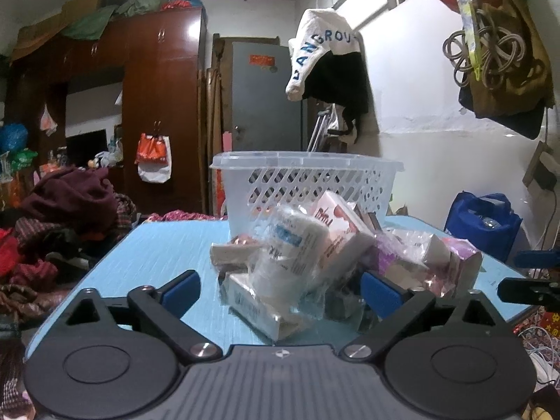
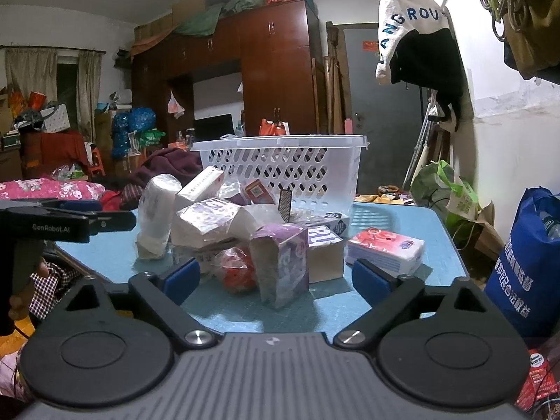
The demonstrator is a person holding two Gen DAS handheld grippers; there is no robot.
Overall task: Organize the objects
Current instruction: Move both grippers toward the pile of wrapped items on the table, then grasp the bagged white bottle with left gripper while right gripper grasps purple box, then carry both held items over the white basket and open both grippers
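A heap of small packets and boxes lies on the blue table (image 1: 164,252) in front of a white perforated basket (image 1: 308,178). My left gripper (image 1: 281,292) is open; a plastic-wrapped white roll (image 1: 290,248) and a white box (image 1: 259,311) sit between its blue pads, untouched. The right gripper (image 1: 528,273) shows at that view's right edge. In the right wrist view my right gripper (image 2: 276,280) is open, with a purple box (image 2: 283,266) and a red packet (image 2: 234,269) between its fingers, apart from both pads. A red-and-white tissue pack (image 2: 385,248) lies right of the heap, before the basket (image 2: 280,168). The left gripper (image 2: 105,217) enters from the left.
A blue shopping bag (image 2: 525,273) stands beside the table's right edge, with a green bag (image 2: 451,189) behind it. Heaped clothes (image 1: 63,217) lie left of the table. A hand (image 2: 21,301) holds the left gripper. Clothing hangs on the wall (image 1: 325,66) above the basket.
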